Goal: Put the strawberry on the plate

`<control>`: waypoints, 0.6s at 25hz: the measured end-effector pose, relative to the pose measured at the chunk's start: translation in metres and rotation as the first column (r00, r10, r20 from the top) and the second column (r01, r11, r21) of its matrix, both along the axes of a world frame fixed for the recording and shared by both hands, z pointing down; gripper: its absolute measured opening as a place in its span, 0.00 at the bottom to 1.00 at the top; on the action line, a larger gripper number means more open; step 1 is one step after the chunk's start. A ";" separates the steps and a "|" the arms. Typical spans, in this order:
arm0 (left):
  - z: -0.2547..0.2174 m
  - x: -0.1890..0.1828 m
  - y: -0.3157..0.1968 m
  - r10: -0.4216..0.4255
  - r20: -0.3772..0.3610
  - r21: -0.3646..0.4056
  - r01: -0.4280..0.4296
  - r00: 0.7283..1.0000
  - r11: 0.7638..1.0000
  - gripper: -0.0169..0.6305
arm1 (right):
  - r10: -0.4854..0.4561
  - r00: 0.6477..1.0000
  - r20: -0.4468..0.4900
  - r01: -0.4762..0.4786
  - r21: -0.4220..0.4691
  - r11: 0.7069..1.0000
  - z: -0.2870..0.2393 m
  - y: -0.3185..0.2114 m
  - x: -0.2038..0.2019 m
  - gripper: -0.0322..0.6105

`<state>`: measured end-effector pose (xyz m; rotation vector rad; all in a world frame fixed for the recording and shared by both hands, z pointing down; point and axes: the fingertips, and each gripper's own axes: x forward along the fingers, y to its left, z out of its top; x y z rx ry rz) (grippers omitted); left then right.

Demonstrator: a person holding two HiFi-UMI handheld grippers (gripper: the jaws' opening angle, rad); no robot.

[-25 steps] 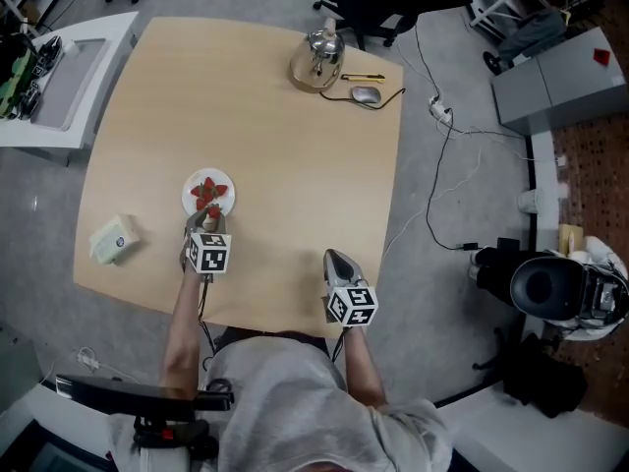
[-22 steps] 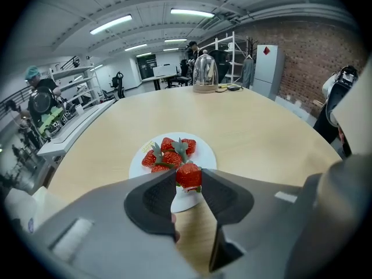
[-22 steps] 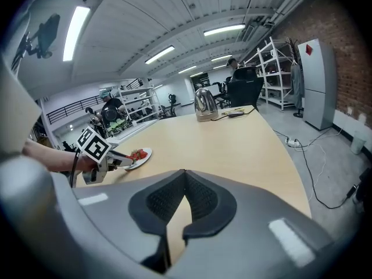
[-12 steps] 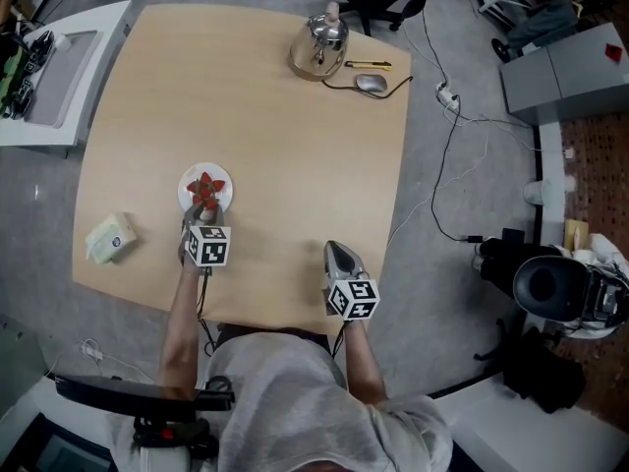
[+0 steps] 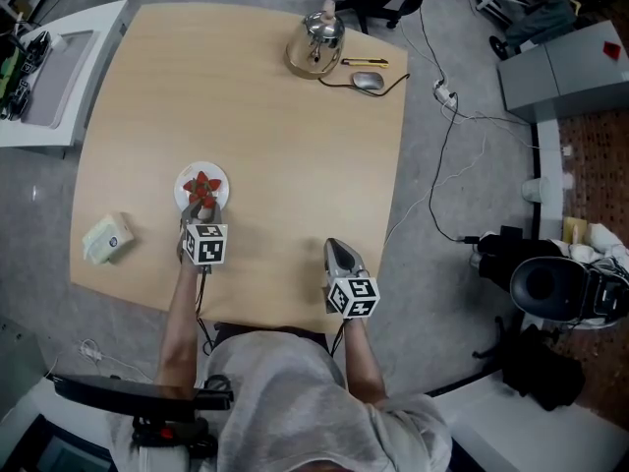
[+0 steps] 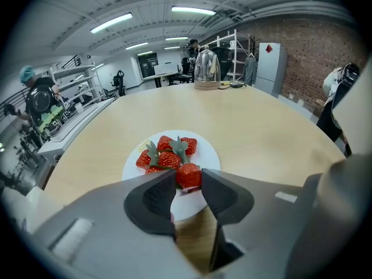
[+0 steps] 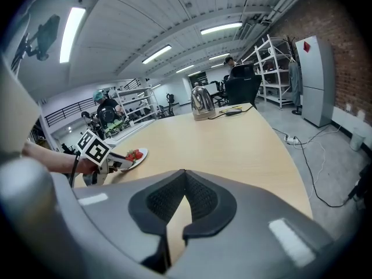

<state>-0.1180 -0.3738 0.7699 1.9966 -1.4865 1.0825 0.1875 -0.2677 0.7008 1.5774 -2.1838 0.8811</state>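
Gripping a red strawberry [image 6: 189, 175] between part-open jaws, left gripper [image 6: 188, 182] sits over small white round plate [image 6: 210, 159], piled strawberries [image 6: 167, 157] just ahead. Right gripper [image 7: 184, 176] closed, empty.

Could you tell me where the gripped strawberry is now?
Left gripper view: the strawberry is pinched in the left tool over the plate's near edge, beside other strawberries.

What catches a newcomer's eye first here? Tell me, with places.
The red strawberries heaped on the white plate, near the left front of the table, stand out first. The left gripper pinches one more strawberry at the plate's near rim. A shiny kettle stands at the table's far edge.
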 end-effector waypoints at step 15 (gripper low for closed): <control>-0.014 0.003 0.007 0.005 -0.022 0.029 -0.004 1.000 1.000 0.33 | -0.007 1.000 0.003 0.007 0.030 1.000 -0.008 0.001 -0.005 0.06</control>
